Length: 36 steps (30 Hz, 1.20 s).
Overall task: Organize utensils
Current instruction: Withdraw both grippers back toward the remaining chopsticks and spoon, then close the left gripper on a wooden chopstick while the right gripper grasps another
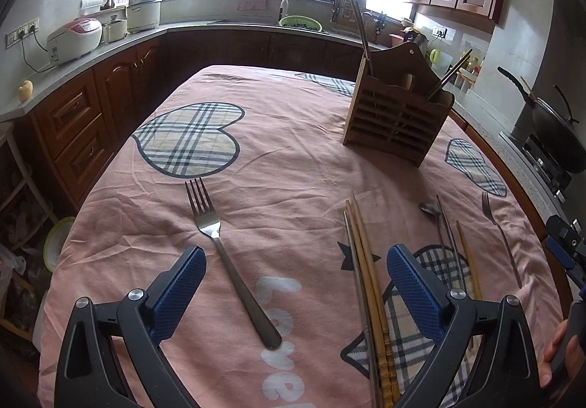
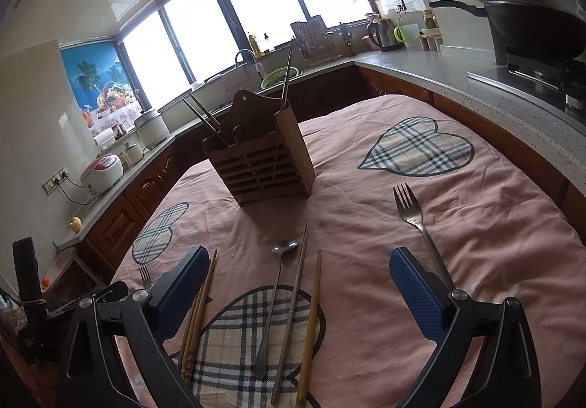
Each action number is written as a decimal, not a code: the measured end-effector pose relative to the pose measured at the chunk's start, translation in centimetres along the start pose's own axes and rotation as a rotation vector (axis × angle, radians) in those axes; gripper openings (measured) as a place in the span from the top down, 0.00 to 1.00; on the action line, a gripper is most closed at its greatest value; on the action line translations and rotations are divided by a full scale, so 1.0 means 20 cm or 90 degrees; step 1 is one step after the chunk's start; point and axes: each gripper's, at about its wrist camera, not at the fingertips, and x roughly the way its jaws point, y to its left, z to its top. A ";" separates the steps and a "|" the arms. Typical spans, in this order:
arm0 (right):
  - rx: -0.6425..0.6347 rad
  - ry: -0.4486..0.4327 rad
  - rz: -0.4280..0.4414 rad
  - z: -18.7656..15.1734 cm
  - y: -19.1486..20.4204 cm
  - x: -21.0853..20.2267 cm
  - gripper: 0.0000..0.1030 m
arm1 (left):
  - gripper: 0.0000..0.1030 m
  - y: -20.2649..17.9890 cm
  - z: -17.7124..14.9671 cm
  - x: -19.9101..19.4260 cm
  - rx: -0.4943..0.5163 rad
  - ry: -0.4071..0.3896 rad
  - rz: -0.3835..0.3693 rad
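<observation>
Presently, the left gripper (image 1: pixel 296 292) stands with its jaws at full spread and holds nothing; its blue ribbed pads (image 1: pixel 179 292) bracket the handle of a plain stainless-steel dinner fork (image 1: pixel 229 261) lying flat on the pink cloth (image 1: pixel 278 151), tines pointing away. The right gripper (image 2: pixel 298 292) is likewise spread wide and empty. Between its pads lie a slim steel long-handled spoon (image 2: pixel 273 301), a grey metal chopstick (image 2: pixel 293 312) and a single light wooden chopstick (image 2: pixel 311 327), all roughly parallel. A bundle of wooden chopsticks (image 2: pixel 197 312) lies just beside its left pad, and a second steel fork (image 2: pixel 417 225) passes just beside its right pad.

Handling, as a judgement: every utensil is light and rigid. The steel pieces are smooth and probably slippery; the wooden ones should offer more friction. All lie thin and flat on soft, wrinkled fabric, so the pads would need to close low across the shaft. Mid-handle is the recommended hold for the forks and spoon; near the balance point for the chopsticks.

Farther out, a brown slatted wooden utensil holder (image 1: pixel 397 118) stands upright on the cloth, well apart from both grippers, with a few chopsticks already leaning in its compartments. It is the likely destination. Five groups of utensils remain on the cloth.
</observation>
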 end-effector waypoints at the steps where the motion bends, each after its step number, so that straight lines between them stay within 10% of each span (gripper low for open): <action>1: 0.002 0.003 -0.001 0.00 -0.01 0.00 0.03 | 0.03 0.00 0.00 0.01 0.004 0.005 0.002; 36: -0.025 0.119 -0.043 -0.03 -0.05 0.35 0.03 | 0.17 -0.19 0.15 0.67 0.104 0.152 0.037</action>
